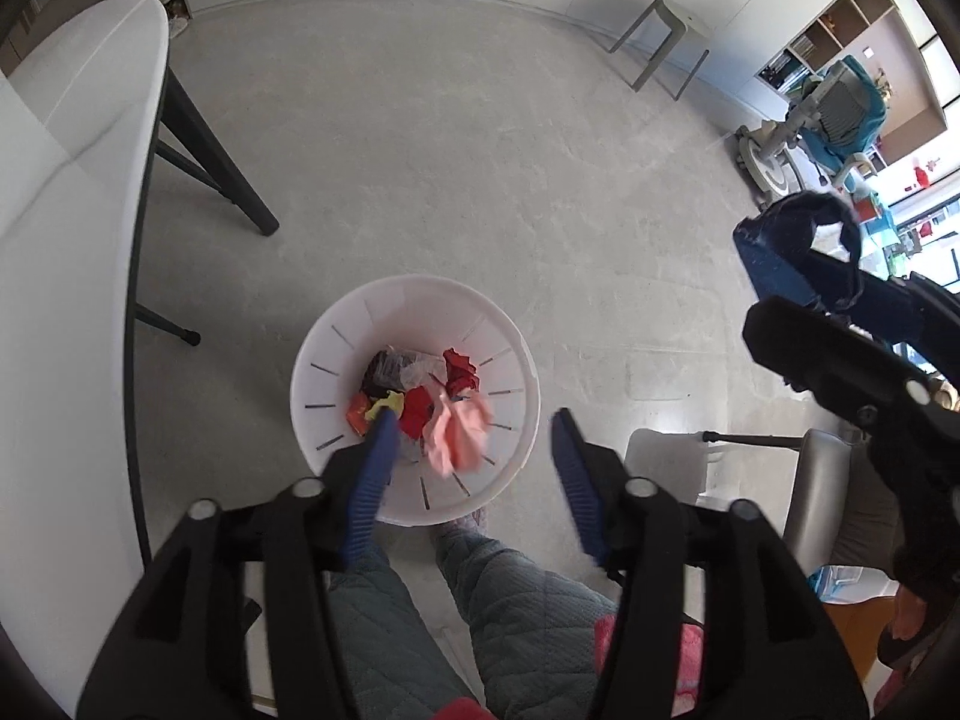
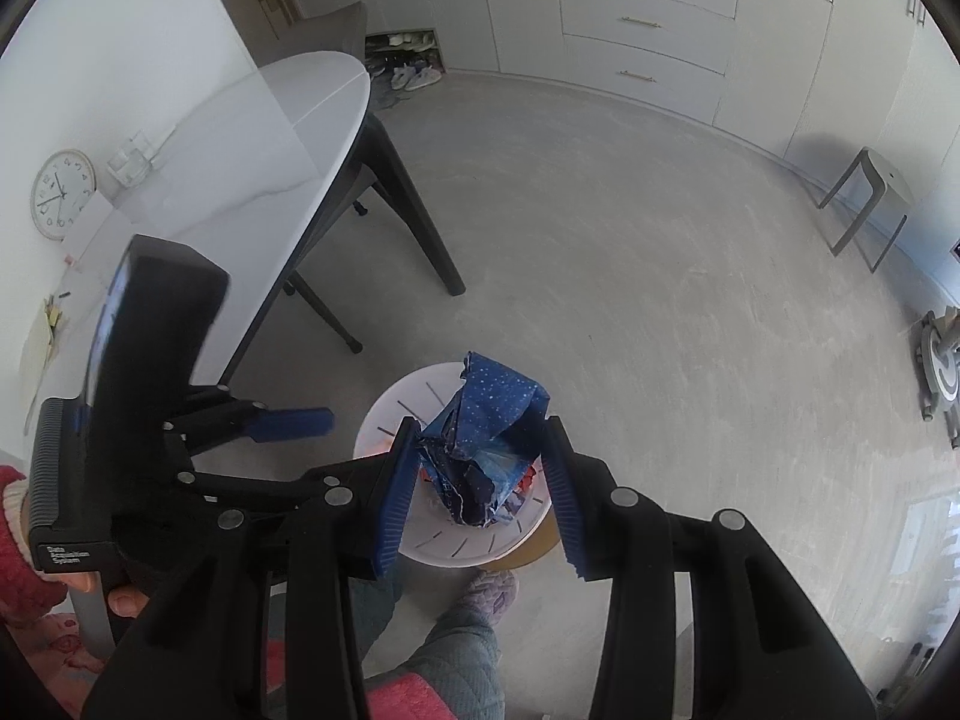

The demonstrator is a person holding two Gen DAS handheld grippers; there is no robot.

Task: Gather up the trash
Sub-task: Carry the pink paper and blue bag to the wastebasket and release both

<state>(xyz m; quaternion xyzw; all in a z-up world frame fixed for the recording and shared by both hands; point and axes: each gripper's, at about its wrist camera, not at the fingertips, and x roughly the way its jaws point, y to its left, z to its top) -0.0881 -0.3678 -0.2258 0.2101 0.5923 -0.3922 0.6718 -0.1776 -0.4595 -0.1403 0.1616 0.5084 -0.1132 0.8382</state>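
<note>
A white slotted bin [image 1: 336, 354] stands on the floor below both grippers, holding red, yellow, dark and clear scraps. A pink crumpled paper [image 1: 459, 429] is blurred in mid-air over the bin's near side. My left gripper [image 1: 474, 429] is open and empty above the bin. My right gripper [image 2: 480, 456] is shut on a crumpled blue dotted wrapper [image 2: 492, 420] above the bin [image 2: 408, 402]. In the left wrist view the right gripper and its blue wrapper [image 1: 780, 252] are at the right, apart from the bin.
A white round table [image 1: 72, 192] with black legs stands left of the bin. A grey stool [image 1: 666, 36] is far right by the cabinets. A chair [image 1: 678, 462] stands right of the bin. The person's legs and slippers [image 2: 492, 594] are just below it.
</note>
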